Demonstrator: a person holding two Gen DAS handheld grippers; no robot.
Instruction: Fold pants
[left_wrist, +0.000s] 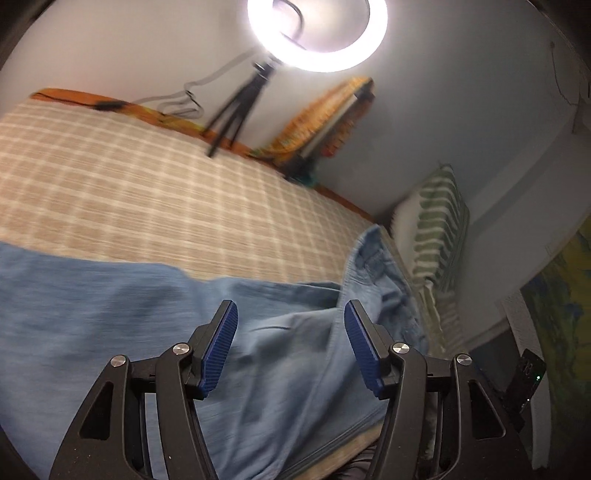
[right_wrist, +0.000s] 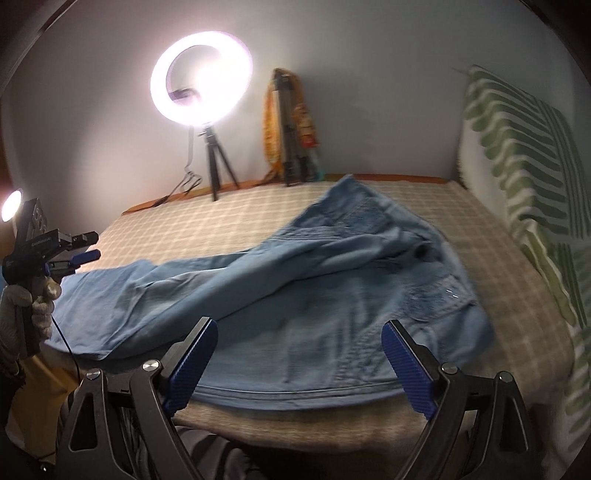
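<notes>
Light blue jeans lie spread and rumpled across a bed with a beige checked cover. The waist end is bunched toward the right and the legs run off to the left. My right gripper hovers over the near hem edge, open, with nothing between its blue pads. In the left wrist view, my left gripper is open above the jeans, which drape over the bed cover, and its pads touch no cloth. From the right wrist, the left gripper shows at the far left in a gloved hand.
A lit ring light on a small tripod stands at the bed's far edge by the wall; it also glares in the left wrist view as the ring light. A second tripod draped in orange cloth stands beside it. A green-striped pillow leans on the right.
</notes>
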